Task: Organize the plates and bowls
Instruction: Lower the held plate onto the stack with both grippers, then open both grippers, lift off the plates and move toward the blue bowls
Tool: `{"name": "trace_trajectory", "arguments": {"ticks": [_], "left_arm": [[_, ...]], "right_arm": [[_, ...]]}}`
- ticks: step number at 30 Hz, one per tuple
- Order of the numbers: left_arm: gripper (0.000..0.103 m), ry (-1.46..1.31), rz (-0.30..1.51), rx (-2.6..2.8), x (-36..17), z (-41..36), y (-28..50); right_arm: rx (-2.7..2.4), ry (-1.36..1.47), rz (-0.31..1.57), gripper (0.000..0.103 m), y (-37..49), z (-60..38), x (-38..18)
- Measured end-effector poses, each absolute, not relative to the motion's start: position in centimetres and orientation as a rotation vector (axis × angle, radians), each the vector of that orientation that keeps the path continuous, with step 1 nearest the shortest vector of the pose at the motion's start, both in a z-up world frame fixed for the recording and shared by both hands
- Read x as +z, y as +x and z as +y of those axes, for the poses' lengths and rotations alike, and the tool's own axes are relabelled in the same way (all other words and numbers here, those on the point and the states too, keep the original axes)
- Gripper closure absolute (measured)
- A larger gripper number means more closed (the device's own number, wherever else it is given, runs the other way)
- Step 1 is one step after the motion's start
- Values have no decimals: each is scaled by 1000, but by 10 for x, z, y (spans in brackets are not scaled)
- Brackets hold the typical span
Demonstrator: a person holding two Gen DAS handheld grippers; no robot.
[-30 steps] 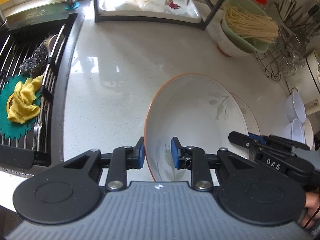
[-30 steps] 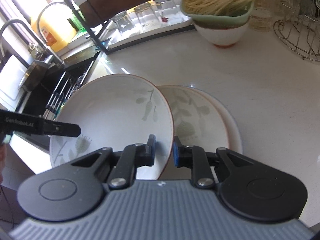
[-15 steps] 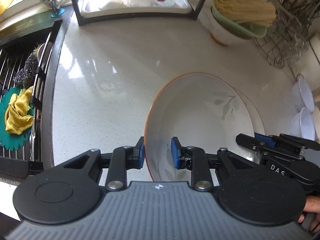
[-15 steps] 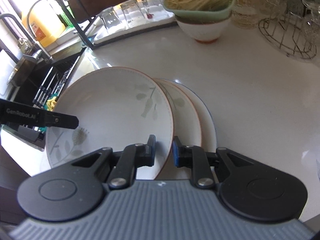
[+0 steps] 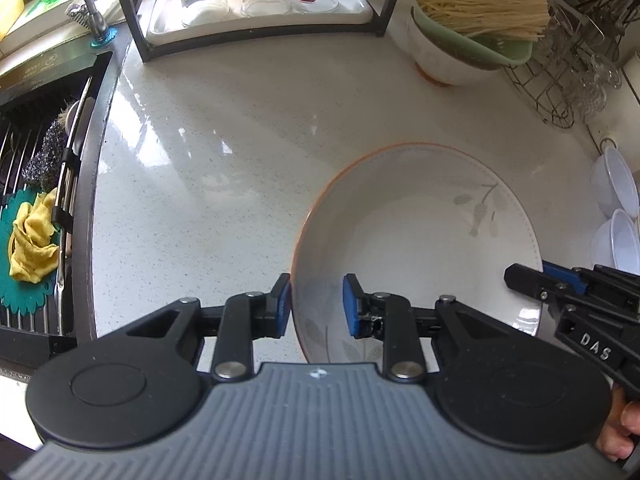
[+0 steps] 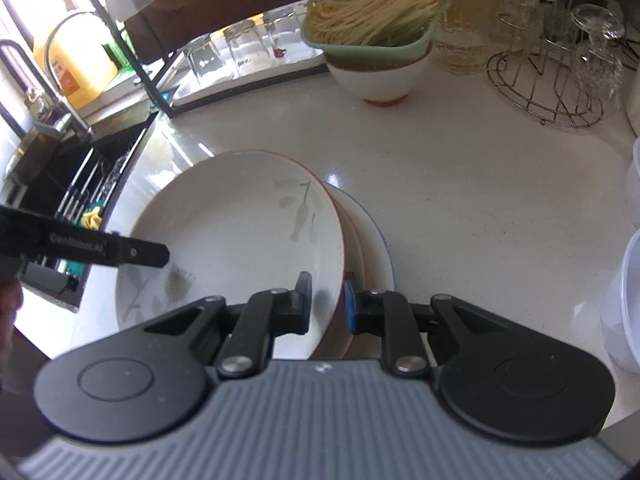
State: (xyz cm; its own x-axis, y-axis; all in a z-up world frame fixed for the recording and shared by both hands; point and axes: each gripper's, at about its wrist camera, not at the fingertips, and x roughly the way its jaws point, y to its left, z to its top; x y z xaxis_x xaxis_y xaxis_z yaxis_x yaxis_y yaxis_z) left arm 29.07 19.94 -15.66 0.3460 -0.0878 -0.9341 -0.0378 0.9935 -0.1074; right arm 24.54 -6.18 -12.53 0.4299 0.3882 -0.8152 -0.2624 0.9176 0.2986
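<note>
A: Both grippers clamping the same deep plate (image 6: 240, 240)? Checking.

B: Confirming. Left gripper (image 5: 316, 304) gripping the near-left rim, one pad outside, one inside. Right gripper (image 6: 326, 300) pinching the right rim, clenched tight on the edge.

A: Placing the plate where?

B: Sitting over the stack (image 6: 372, 248) of a second patterned plate and a white plate underneath, on the white bench (image 5: 220, 140). Resting or hovering — not telling from these views.

A: Handling notes?

B: Judging it glazed ceramic: stiff, fairly heavy, slick, breakable. Chipping likely if dropping rim-first onto the stack. Gripping thin rim only, so slipping possible under tilt. Keeping it level, two opposite rim holds looking right.

A: Better hold anywhere?

B: Not really. Sloped wall too smooth, rim being the only edge to bite. Pads seating deep past the orange lip helping.

A: Clutter nearby?

B: Noodle bowl (image 5: 460, 40) at the back, small white bowls (image 5: 616, 216) at far right, sink rack (image 5: 36, 200) on the left. All well apart from the plate.
</note>
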Motion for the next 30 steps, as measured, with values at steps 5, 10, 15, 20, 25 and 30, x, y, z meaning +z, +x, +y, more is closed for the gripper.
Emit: {"name": "trace_trajectory", "arguments": {"ticks": [5,10,15,20,25,30], "left_arm": [[72,-134,1193,-10,-146,200,289],[72,-161,1154,16,-130,201,283],[72,-167,1108,18,-111,192,272],[72,-180,1057,11,-87,178,259],[72,-177,983,-2,-57,157,240],[72,-195,934,9,-37,137,214]], "right_arm": [[394,136,1037,82,239,-65,-120],[353,114,1028,81,235,-67,-116],[370,130,997,82,232,-76,-107],[380,139,947,82,230,-88,-86],[398,146,870,82,221,-103,-54],[418,158,809,82,209,-121,-27]]}}
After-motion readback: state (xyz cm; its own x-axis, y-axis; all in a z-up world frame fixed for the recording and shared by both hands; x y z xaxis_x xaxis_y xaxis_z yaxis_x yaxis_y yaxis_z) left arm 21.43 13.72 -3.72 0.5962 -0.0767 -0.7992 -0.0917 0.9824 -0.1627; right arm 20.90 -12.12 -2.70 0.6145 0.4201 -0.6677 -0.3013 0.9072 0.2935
